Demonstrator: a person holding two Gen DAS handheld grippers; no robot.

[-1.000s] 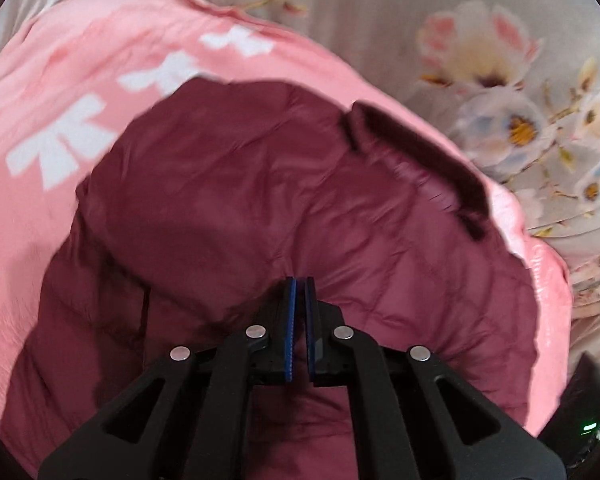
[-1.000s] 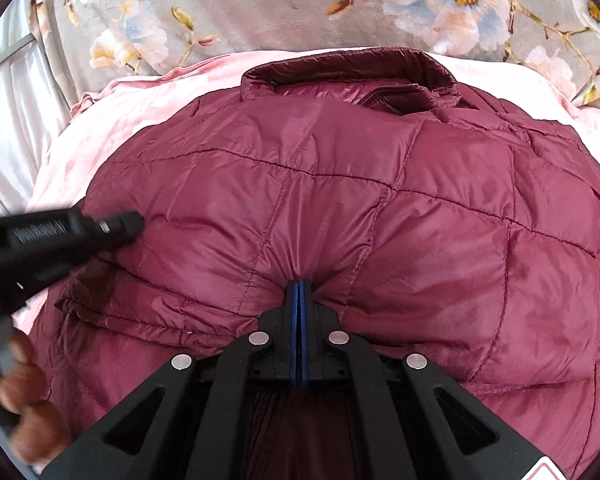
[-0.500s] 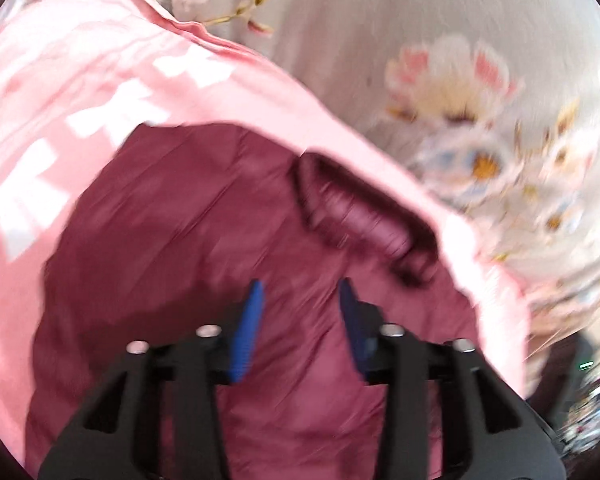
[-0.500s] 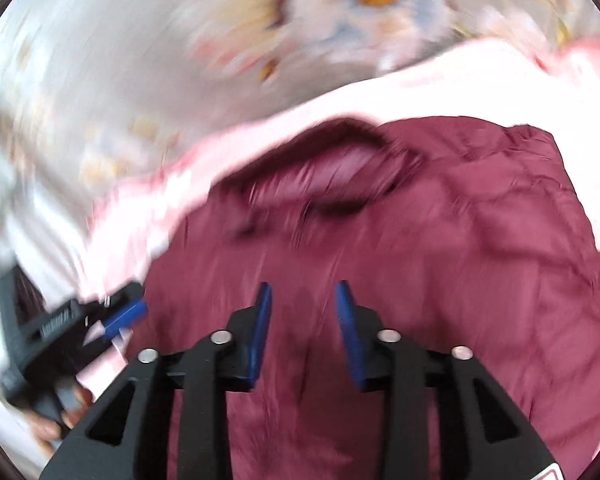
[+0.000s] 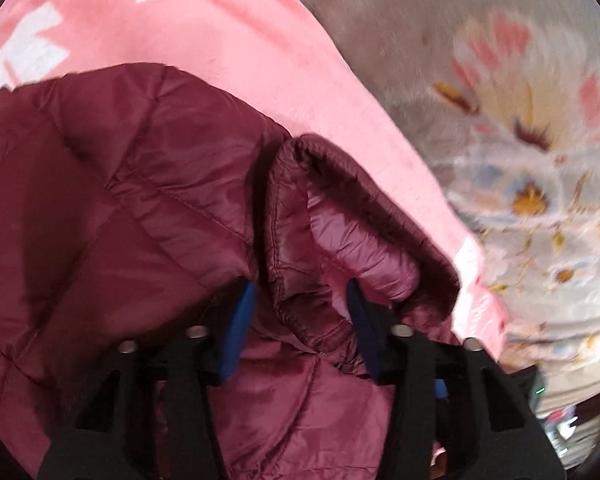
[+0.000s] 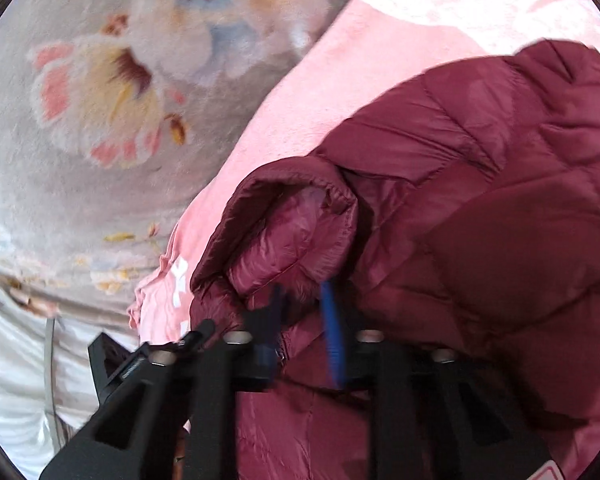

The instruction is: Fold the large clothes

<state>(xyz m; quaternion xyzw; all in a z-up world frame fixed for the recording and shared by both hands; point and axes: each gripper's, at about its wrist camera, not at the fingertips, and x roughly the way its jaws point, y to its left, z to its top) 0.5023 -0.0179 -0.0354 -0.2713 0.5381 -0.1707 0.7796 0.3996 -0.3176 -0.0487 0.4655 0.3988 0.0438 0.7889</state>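
Both grippers have let go of the jacket's quilted back and shifted to its collar, jaws closing again after opening. Left gripper (image 5: 300, 320) straddles the collar (image 5: 340, 216) edge, its blue pads still apart with the fabric between them. Right gripper (image 6: 304, 320) has narrowed onto the collar's other end; whether it pinches cannot be told. Around them, the maroon jacket (image 6: 480, 200) lies on a pink blanket (image 5: 236, 48) over floral bedding (image 6: 100, 80).
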